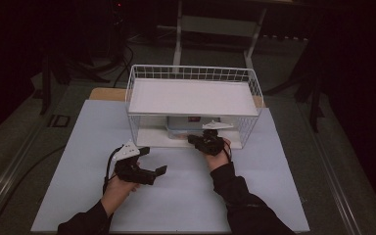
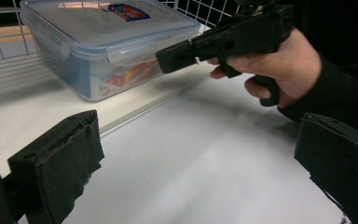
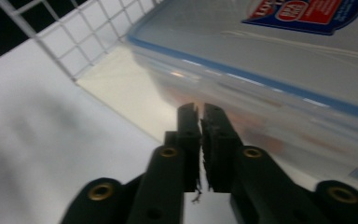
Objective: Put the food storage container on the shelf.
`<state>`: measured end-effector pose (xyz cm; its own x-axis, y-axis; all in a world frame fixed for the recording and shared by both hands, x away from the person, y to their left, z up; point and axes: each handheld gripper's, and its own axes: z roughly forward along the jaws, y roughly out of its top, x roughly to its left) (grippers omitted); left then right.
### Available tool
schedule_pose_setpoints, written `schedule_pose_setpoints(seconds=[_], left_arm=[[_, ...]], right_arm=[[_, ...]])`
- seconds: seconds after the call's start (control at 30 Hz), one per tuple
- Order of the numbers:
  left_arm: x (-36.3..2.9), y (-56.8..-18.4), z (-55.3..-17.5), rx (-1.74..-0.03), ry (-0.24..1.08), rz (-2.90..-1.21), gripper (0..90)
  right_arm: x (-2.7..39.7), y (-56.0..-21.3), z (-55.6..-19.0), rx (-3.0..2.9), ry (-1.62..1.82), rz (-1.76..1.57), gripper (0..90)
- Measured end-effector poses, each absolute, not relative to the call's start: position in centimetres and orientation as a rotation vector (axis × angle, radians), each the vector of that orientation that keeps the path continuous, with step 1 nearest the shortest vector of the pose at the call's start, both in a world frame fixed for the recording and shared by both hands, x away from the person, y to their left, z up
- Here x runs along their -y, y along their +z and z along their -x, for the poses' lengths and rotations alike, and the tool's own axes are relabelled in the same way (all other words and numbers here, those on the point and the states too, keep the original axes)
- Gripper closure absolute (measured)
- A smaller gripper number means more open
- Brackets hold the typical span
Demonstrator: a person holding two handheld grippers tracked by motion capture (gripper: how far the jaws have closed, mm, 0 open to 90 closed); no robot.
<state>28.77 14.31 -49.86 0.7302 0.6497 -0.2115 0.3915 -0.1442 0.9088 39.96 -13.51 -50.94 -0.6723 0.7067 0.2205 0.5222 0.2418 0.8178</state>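
Observation:
A clear lidded food container (image 1: pixel 183 126) with a blue seal and a red label stands on the bottom board of a white wire rack (image 1: pixel 191 73), under its upper shelf. My right gripper (image 1: pixel 192 140) points at the container's front edge. In the left gripper view its tip (image 2: pixel 161 58) sits at the clear lid latch (image 2: pixel 130 52). In the right gripper view its jaws (image 3: pixel 201 108) stand all but together with a hairline gap, nothing visible between them, and the container (image 3: pixel 270 60) lies just beyond. My left gripper (image 1: pixel 152 160) rests over the mat, jaws (image 2: pixel 200 168) wide apart and empty.
The rack stands at the back of a white mat (image 1: pixel 176 200) that covers the table. Its upper shelf (image 1: pixel 193 97) overhangs the container, and wire walls (image 2: pixel 0 28) close the sides. Dark floor, cables and table legs lie beyond the table.

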Motion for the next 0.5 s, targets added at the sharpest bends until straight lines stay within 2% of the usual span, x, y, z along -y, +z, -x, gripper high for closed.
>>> schedule_pose_setpoints(seconds=[0.2,0.33,0.5], left_arm=[[-14.2,-49.4,-28.5,-0.808,0.282,-1.763,0.7],[-14.3,-49.3,-28.4,-0.802,0.283,-1.763,0.7],[-14.3,-49.3,-28.3,-0.798,0.286,-1.758,0.7]], right_arm=[[13.9,-50.2,-37.8,-2.311,1.464,-1.129,60.4],[14.5,-49.5,-36.0,-2.293,1.494,-1.100,52.4],[15.8,-48.8,-34.7,-2.240,1.575,-1.091,31.0]])
